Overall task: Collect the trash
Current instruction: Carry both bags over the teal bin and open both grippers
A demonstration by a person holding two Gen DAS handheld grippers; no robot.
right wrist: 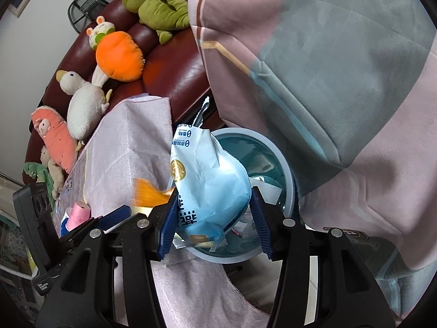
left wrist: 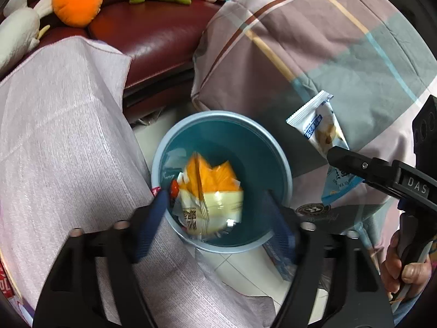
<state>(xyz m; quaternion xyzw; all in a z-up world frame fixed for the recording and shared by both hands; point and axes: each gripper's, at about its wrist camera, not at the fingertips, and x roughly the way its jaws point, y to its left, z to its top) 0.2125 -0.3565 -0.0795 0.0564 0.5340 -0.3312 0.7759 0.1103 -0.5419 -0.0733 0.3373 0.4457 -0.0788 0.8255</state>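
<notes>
Blue-padded fingers of our left gripper (left wrist: 215,218) stand wide apart over the teal bin (left wrist: 275,153), with nothing pressed between them. An orange-and-cream snack wrapper (left wrist: 210,188) sits blurred in the bin's mouth between and just beyond the fingers, clear of both pads. We cannot tell whether it has touched the bottom.

Our right gripper (right wrist: 213,218) is clamped on a pale blue snack bag (right wrist: 210,188), both pads pressing its sides. We hold that bag just above the bin's near rim (right wrist: 232,258), with more wrappers visible inside.

The bin stands on tiled floor, between a pink-grey cloth (left wrist: 62,136) draped on one side and a striped quilt (left wrist: 314,41) on the other. Plush toys (right wrist: 117,54) line the dark red sofa (left wrist: 153,32) behind
</notes>
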